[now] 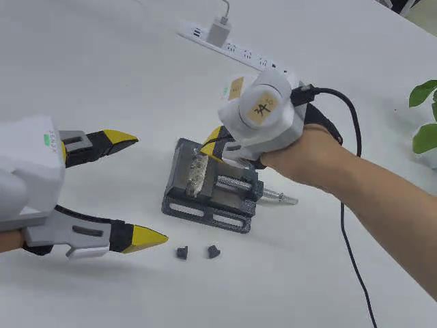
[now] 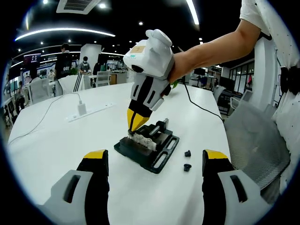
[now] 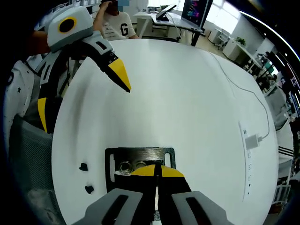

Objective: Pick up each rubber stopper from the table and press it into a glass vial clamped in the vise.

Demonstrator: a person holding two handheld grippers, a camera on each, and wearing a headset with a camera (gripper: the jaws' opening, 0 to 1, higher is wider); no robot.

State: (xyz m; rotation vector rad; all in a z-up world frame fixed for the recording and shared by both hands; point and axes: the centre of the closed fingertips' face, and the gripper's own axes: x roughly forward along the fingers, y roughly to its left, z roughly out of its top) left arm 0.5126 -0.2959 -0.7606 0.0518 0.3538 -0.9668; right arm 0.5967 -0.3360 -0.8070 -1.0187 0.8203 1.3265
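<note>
A dark grey vise [image 1: 179, 205] stands mid-table with a row of glass vials [image 1: 196, 174] clamped in it. My right gripper [image 1: 210, 147] is shut, its yellow tips pressed down at the far end of that row; I see nothing between them. In the right gripper view the shut tips [image 3: 157, 169] sit just beside two open vial mouths [image 3: 132, 166]. Two small black rubber stoppers [image 1: 181, 252] [image 1: 214, 251] lie on the table in front of the vise. My left gripper [image 1: 136, 188] hovers open and empty to the left of the vise.
A white power strip with a plugged-in charger [image 1: 218, 33] lies at the back of the table. A black cable [image 1: 347, 205] trails from the right gripper toward the front edge. Green plant leaves [image 1: 425, 116] stand at the right.
</note>
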